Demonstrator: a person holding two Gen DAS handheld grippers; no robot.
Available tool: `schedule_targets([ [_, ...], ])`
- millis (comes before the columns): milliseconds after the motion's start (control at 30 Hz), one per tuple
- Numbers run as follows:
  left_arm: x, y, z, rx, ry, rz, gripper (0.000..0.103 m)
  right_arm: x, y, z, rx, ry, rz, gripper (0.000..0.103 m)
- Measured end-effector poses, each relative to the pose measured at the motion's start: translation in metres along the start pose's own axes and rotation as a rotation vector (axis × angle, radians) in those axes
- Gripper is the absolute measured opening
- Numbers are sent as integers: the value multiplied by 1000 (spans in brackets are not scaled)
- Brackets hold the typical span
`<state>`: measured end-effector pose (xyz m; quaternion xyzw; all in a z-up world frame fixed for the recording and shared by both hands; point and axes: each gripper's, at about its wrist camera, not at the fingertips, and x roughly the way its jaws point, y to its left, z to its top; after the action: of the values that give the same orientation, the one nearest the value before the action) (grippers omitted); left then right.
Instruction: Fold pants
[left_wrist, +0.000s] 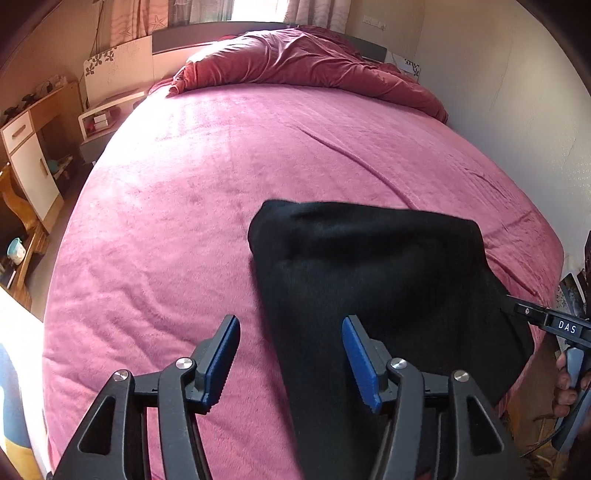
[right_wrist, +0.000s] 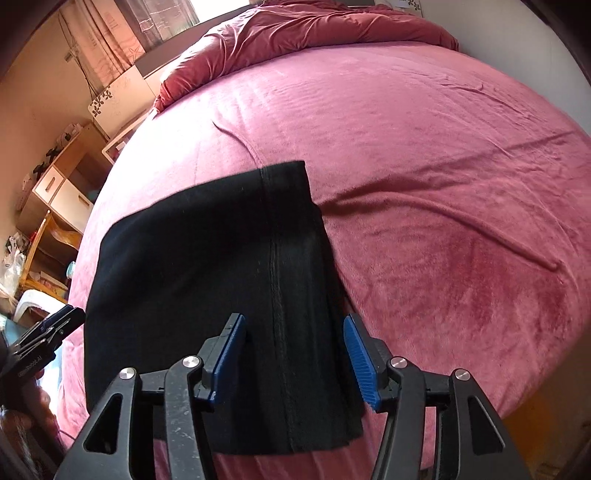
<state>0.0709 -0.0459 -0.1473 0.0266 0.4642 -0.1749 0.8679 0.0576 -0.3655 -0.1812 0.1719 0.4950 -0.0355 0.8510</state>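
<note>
Black pants (left_wrist: 376, 266) lie folded into a flat rectangle on the pink bed cover (left_wrist: 207, 184), near its front edge. My left gripper (left_wrist: 291, 358) stands open above the pants' left edge, one pad over the cover and the other over the cloth, holding nothing. In the right wrist view the pants (right_wrist: 207, 258) show a seam running lengthwise. My right gripper (right_wrist: 295, 358) is open, its blue pads either side of that seam near the pants' right edge, not pressing on the cloth. Each gripper shows at the other view's edge, the right gripper (left_wrist: 554, 325) and the left gripper (right_wrist: 48, 332).
A crumpled red duvet (left_wrist: 303, 59) lies at the head of the bed. A white wall (left_wrist: 517, 110) runs along the right side. A wooden desk with drawers (left_wrist: 29, 155) and a nightstand (left_wrist: 99, 122) stand left of the bed. A hand (left_wrist: 565, 387) holds the right gripper's handle.
</note>
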Motion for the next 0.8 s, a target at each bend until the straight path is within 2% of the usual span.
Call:
schedule_targets([
  [133,19,-2,-31,28,75,-11,61,17,-17,-18,18,74,-7,55],
  [200,21,2,-34,10,56,-33,61,19,-22,-18,40,79,18,55],
  [300,15,15,-28,-74,54,-127,61,13,-22,-12,24,73,45,56],
  [367,12,25,-23,-115,40,-176,71,7,-25,-7,31,59,90,57],
  [400,12,31,-21,-140,39,-202,79,6,-28,-3,43,56,122,62],
  [500,18,45,-12,-214,47,-259,81,10,-33,10,53,42,154,68],
  [600,34,52,-5,-264,92,-328,80,33,-39,20,71,114,218,68],
  [700,53,50,-1,-307,152,-389,77,54,-44,24,72,169,272,73],
  [767,69,49,-3,-345,216,-427,59,66,-48,25,91,204,316,70],
  [800,72,48,-4,-357,219,-431,56,70,-49,25,92,214,332,64],
])
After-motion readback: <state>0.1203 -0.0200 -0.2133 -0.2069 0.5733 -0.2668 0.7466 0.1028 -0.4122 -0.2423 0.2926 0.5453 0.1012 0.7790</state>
